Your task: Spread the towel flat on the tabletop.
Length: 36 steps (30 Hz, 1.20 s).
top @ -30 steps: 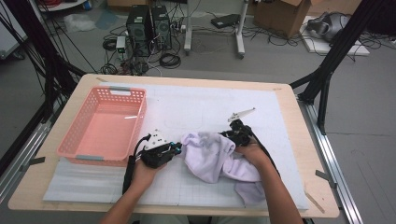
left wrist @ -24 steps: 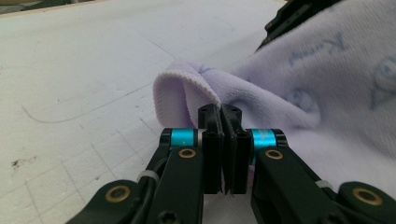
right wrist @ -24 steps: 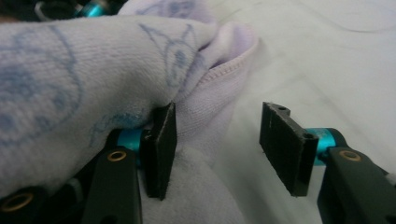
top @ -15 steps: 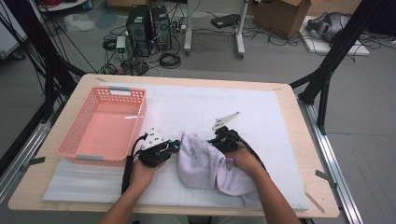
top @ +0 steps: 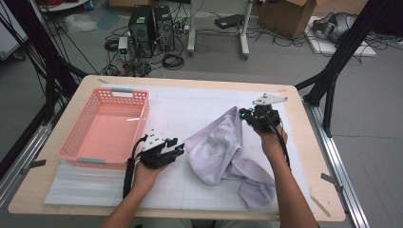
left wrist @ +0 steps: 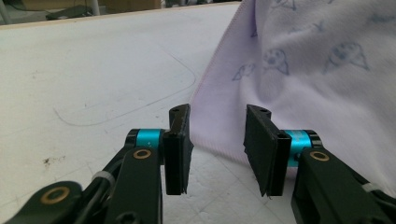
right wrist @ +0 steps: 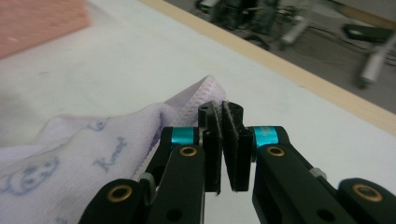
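A pale lilac towel with small printed figures lies crumpled on the white mat, one corner raised. My right gripper is shut on that corner and holds it up above the table at the right. In the right gripper view the hem of the towel is pinched between the jaws of the right gripper. My left gripper rests low at the towel's left edge. The left gripper has just been opening its jaws. The edge of the towel runs just beyond the gap, and the pads do not press on it.
A pink plastic basket stands on the table's left side, close to my left hand. The white mat covers most of the wooden table. Black frame legs, cables and computer cases stand on the floor beyond the far edge.
My right gripper closed on the towel's corner, then rose and moved right with it, drawing the bunched towel out. The left gripper's jaws opened and let go of the cloth; that hand stayed put.
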{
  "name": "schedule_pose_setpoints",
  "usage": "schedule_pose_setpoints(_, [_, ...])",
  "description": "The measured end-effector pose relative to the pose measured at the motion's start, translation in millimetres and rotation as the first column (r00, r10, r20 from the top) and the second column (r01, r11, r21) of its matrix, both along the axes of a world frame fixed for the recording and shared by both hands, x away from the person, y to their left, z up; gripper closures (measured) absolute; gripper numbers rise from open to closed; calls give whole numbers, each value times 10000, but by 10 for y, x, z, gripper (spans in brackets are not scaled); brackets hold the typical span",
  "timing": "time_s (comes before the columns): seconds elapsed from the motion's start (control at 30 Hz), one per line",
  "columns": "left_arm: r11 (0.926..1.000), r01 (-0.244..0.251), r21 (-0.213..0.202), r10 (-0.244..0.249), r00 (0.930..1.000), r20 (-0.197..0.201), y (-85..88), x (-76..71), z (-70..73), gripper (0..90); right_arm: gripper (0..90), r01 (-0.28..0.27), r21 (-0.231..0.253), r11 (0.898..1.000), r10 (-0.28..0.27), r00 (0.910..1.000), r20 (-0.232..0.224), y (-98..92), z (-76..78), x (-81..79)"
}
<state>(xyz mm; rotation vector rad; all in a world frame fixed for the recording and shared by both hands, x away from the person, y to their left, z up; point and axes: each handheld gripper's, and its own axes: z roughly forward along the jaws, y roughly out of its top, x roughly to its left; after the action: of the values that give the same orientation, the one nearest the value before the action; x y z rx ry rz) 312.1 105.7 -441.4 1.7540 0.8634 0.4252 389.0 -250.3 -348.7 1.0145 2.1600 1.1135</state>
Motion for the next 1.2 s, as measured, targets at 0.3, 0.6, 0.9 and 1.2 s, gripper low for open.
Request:
schedule_pose_setpoints(0.3, [9985,471,-289,-477,9987,-180,-27,3,-9,497,861,2475,-637,9668,-2496,9680,-272,-289,-139,259])
schedule_pose_setpoints(0.6, [9814,1812,-635,-1846,9814,-527,-201,-35,3,508,659,1817,124,9833,-1814,9833,-172,-419,-172,-82])
schedule_pose_setpoints(0.9, [9533,2983,-478,-3013,9503,-789,-672,-101,-15,495,595,979,212,9950,-980,9952,40,-544,-285,-688])
schedule_pose_setpoints(1.2, [9676,2461,570,-2405,9664,-903,-928,24,39,853,515,313,355,9989,-262,9903,-1367,-480,-614,-979])
